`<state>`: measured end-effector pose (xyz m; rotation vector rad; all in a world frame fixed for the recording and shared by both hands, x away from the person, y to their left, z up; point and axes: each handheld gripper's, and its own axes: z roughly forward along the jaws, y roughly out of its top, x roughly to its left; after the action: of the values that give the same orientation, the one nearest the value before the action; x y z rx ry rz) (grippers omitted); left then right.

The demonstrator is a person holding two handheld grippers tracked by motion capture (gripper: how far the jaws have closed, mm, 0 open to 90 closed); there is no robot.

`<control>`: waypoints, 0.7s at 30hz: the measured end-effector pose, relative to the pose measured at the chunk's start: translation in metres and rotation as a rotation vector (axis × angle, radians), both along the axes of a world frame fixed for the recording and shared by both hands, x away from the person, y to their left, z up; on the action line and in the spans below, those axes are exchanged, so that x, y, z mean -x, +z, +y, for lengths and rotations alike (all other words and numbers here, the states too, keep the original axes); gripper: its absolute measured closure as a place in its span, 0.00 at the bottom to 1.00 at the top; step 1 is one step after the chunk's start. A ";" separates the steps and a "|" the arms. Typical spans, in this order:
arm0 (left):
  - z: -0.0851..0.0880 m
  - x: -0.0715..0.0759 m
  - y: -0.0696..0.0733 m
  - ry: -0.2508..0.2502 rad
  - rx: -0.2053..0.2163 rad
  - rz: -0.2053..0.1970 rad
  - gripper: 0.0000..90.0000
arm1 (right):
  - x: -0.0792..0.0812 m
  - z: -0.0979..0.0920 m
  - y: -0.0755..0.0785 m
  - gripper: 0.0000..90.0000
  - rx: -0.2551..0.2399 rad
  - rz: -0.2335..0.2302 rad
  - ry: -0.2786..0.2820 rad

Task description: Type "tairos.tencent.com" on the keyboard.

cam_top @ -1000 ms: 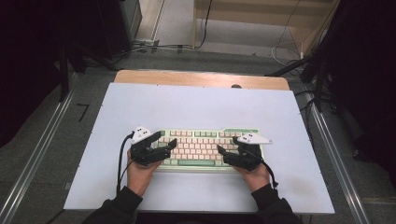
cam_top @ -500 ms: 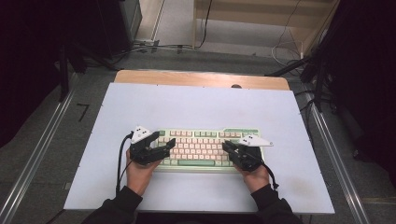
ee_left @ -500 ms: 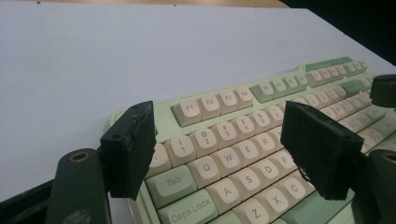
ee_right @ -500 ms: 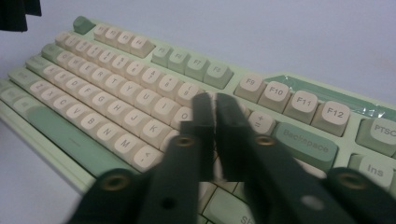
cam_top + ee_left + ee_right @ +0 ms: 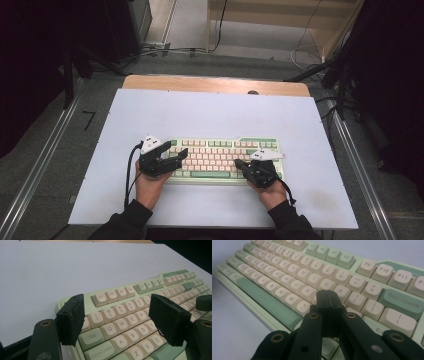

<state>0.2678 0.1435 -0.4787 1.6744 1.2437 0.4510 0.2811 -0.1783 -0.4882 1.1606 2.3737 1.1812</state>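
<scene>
A pale green keyboard [image 5: 220, 150] with cream keys lies on the white table top [image 5: 210, 115], near the front edge. My left gripper [image 5: 177, 159] hovers over the keyboard's left end; its jaws have just closed a little but stand open. In the left gripper view the left gripper [image 5: 116, 320] frames the Tab, Q and W keys of the keyboard [image 5: 120, 293], with nothing gripped. My right gripper [image 5: 239, 163] is over the right half. In the right gripper view the right gripper [image 5: 327, 296] has its pads pressed together, empty, just above the keyboard [image 5: 287, 270] near the L key.
A wooden strip [image 5: 215, 84] runs along the table's far edge. Metal rails [image 5: 45, 165] flank the table on both sides. Cables lie on the floor behind. Bare white surface stretches beyond the keyboard.
The right gripper's jaws have shut from wide open, with nothing between them. The left gripper stays over the keyboard's left end.
</scene>
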 end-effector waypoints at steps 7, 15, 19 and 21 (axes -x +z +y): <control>0.000 0.000 -0.001 0.002 -0.001 0.004 0.33 | 0.001 0.003 -0.003 0.97 0.001 0.008 0.018; -0.001 0.000 -0.001 -0.003 0.000 0.005 0.33 | 0.002 0.004 -0.004 0.97 -0.002 0.008 0.027; -0.001 0.000 -0.001 -0.002 0.002 0.004 0.33 | 0.003 0.004 -0.004 0.96 -0.005 0.008 0.024; -0.001 0.000 -0.001 -0.003 0.001 0.005 0.33 | 0.003 0.004 -0.005 0.96 -0.004 0.009 0.025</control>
<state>0.2678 0.1423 -0.4797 1.6774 1.2446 0.4448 0.2785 -0.1743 -0.4935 1.1427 2.4005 1.1920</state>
